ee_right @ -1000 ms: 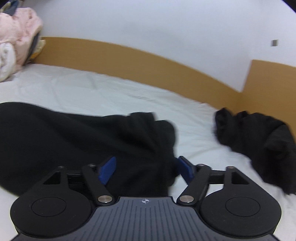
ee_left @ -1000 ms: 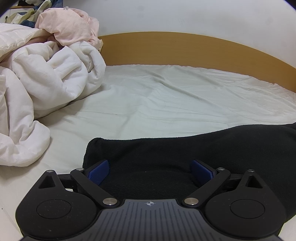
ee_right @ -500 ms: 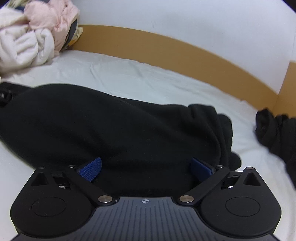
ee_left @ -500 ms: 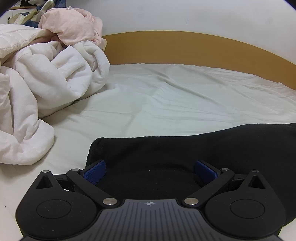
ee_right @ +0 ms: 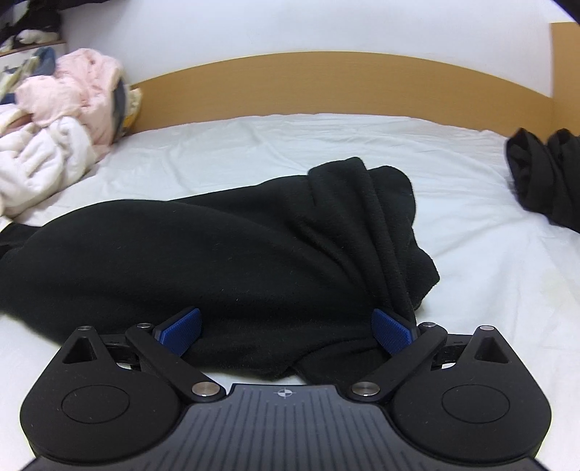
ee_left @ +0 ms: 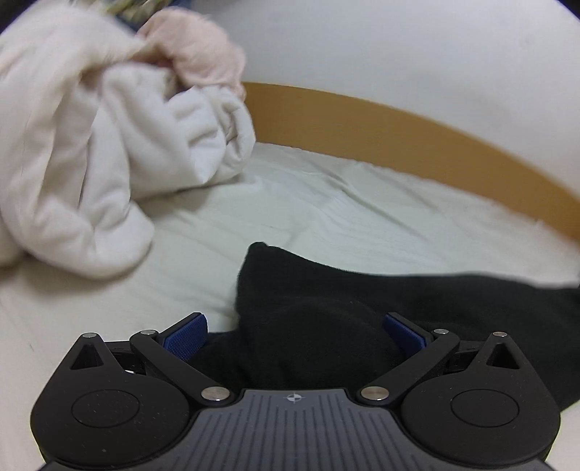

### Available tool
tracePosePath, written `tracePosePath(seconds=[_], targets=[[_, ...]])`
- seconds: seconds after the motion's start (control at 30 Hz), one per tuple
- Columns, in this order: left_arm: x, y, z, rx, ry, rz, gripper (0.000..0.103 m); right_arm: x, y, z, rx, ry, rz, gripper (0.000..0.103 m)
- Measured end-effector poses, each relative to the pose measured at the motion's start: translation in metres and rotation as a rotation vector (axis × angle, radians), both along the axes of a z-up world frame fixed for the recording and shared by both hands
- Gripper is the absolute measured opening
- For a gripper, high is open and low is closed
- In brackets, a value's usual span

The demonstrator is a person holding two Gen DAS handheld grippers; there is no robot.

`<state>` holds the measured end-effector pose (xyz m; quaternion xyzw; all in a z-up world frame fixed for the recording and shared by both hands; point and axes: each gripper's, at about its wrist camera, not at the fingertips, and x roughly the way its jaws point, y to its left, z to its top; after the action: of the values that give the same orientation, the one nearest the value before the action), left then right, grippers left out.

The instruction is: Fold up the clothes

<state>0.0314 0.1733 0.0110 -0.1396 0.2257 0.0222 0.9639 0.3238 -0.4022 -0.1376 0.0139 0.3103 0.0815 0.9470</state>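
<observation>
While both the left gripper and the right gripper stand spread wide and hold nothing, the black fleece lies long-ways across the white bed sheet, side to side, alongside the wooden headboard.

bed sheet: white, wrinkled | headboard: wooden, against white wall
</observation>
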Motion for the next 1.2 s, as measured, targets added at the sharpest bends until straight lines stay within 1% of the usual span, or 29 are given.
tracePosePath(seconds=[0.07,0.1,0.17,0.23,0.27,0.37,0.4,0.47,0.53,0.57,0.63,0.67,0.73,0.83,0.87,0.93,0.97,1.03,1.07,1.17,1.2], targets=[[-0.013,0.021,-0.004,-0.131,-0.075,0.067,0.102,-0.006,-0.003,0.004,-0.033,0.009,0.07,0.102],[-0.016,0.027,-0.006,-0.17,-0.087,0.102,0.102,-0.01,-0.004,0.008,-0.043,0.003,0.082,0.102],[-0.014,0.034,-0.009,-0.206,-0.07,0.14,0.102,-0.017,-0.005,0.022,-0.026,-0.048,-0.002,0.102],[-0.012,0.03,-0.007,-0.183,-0.061,0.145,0.102,-0.024,0.002,0.041,0.044,-0.139,-0.049,0.102],[-0.013,0.025,-0.005,-0.152,-0.072,0.141,0.102,-0.027,0.009,0.048,0.077,-0.186,-0.047,0.102],[-0.02,0.01,0.003,-0.059,-0.129,0.118,0.102,-0.032,0.043,0.061,0.135,-0.307,0.025,0.103],[-0.022,0.005,0.005,-0.031,-0.149,0.109,0.102,-0.026,0.056,0.06,0.129,-0.318,0.036,0.103],[-0.025,-0.003,0.009,0.008,-0.176,0.081,0.102,-0.013,0.081,0.055,0.109,-0.295,0.045,0.103],[-0.028,-0.011,0.012,0.047,-0.203,0.054,0.102,0.004,0.099,0.042,0.093,-0.229,0.044,0.103],[-0.029,-0.015,0.014,0.064,-0.213,0.036,0.102,0.013,0.103,0.029,0.071,-0.182,0.044,0.103],[-0.025,-0.023,0.017,0.082,-0.196,-0.031,0.102,0.027,0.112,0.0,-0.013,-0.065,0.034,0.103],[-0.017,-0.025,0.014,0.082,-0.146,-0.064,0.102,0.025,0.11,-0.014,-0.028,-0.028,0.029,0.103],[-0.001,-0.028,0.009,0.073,-0.05,-0.12,0.102,0.02,0.096,-0.013,0.044,-0.017,0.018,0.103],[0.013,-0.01,0.001,-0.039,0.051,-0.088,0.102,0.015,0.058,-0.013,0.207,-0.003,-0.054,0.103],[0.014,-0.003,-0.001,-0.079,0.052,-0.075,0.102,0.012,0.045,-0.013,0.23,-0.006,-0.103,0.103],[0.015,0.008,-0.005,-0.149,0.053,-0.048,0.102,0.006,0.023,-0.01,0.178,-0.025,-0.265,0.101],[0.015,0.007,-0.004,-0.137,0.054,-0.036,0.102,0.004,0.015,-0.007,0.156,-0.046,-0.329,0.094],[0.016,0.001,-0.002,-0.099,0.06,-0.025,0.102,0.001,0.007,0.004,0.192,-0.085,-0.371,0.091],[0.016,-0.002,-0.001,-0.08,0.058,-0.02,0.102,0.002,0.01,0.011,0.201,-0.114,-0.361,0.091],[0.014,-0.005,0.0,-0.072,0.038,-0.018,0.102,0.009,0.045,0.032,0.152,-0.238,-0.231,0.091],[0.014,-0.005,-0.001,-0.073,0.041,-0.03,0.102,0.015,0.058,0.037,0.141,-0.261,-0.178,0.091]])
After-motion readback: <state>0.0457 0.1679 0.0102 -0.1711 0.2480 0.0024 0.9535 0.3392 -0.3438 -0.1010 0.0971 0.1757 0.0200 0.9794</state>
